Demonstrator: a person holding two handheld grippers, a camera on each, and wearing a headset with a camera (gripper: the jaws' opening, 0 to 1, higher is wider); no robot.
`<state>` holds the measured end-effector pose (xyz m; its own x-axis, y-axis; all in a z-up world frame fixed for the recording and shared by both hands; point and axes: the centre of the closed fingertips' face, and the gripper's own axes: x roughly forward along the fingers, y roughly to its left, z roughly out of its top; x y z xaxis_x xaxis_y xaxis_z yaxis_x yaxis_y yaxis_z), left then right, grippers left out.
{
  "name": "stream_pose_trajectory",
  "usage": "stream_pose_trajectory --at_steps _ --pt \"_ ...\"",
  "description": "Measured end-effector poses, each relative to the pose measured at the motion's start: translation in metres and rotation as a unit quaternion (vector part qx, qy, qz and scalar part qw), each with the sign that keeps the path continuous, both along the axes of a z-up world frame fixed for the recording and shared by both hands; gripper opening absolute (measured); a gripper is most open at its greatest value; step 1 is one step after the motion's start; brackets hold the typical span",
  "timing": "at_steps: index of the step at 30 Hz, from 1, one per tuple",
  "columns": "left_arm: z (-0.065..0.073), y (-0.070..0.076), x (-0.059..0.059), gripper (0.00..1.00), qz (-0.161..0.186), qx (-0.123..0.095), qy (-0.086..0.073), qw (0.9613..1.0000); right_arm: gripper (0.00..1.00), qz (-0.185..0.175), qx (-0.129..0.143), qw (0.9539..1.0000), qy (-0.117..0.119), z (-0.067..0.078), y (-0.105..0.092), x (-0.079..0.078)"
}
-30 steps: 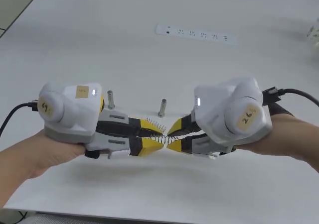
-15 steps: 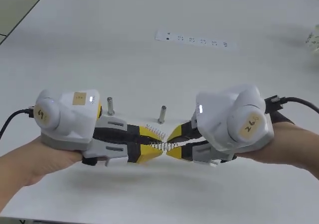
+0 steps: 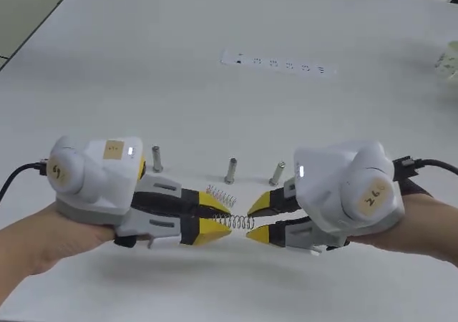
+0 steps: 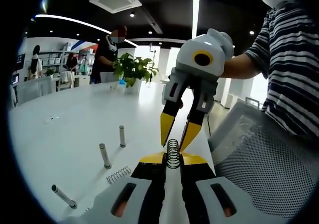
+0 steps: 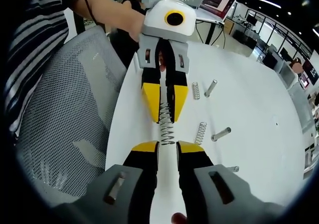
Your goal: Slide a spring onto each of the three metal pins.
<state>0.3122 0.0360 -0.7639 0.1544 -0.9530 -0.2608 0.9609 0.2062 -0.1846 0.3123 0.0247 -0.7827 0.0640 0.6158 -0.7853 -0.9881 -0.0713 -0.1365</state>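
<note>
handing the spring (image 3: 238, 222) across, it seems: left gripper (image 3: 226, 217) fingers pinch one end, right gripper (image 3: 250, 224) fingers stand apart around the other, above the near edge of the bench (image 3: 143, 64); close right squarely before left releases, then aim for a pin (image 3: 230, 170)

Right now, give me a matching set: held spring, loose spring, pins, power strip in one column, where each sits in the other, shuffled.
Things
1. held spring
2. loose spring
3. three pins
4. power strip

Places
A. far side of the table, beyond everything else
B. standing in a row on the table
C. off the table, gripped by the left gripper, free end at the right gripper
D. lying on the table, just on the near side of the middle pin

Pairs: 1-C, 2-D, 3-B, 4-A
</note>
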Motion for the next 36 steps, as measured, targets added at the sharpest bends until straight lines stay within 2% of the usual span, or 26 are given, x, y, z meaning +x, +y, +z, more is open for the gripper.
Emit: stream_pose_trajectory --at_steps 5,18,21,26,36 --pt "0.0009 -0.0009 -0.0010 0.07 -0.002 0.000 -0.001 1.0000 0.14 0.000 0.016 0.9999 -0.003 0.0040 0.0036 0.0002" --pt "-0.0020 -0.0011 -0.0021 0.07 -0.011 0.003 -0.003 0.9999 0.13 0.005 0.010 0.9999 -0.004 0.0002 0.0031 -0.0011" --pt "-0.0017 -0.0021 -0.0028 0.07 -0.015 0.001 -0.003 0.9999 0.13 0.005 -0.001 1.0000 -0.006 -0.0041 0.0002 -0.0010" --pt "-0.0010 -0.0010 -0.0019 0.07 -0.014 -0.001 -0.002 0.9999 0.13 -0.002 0.016 0.9998 -0.008 -0.0012 0.0018 -0.0004" --pt "-0.0036 -0.0021 -0.0034 0.07 -0.016 0.004 0.003 0.9999 0.13 0.009 0.012 0.9998 -0.015 0.0012 0.0010 -0.0020"
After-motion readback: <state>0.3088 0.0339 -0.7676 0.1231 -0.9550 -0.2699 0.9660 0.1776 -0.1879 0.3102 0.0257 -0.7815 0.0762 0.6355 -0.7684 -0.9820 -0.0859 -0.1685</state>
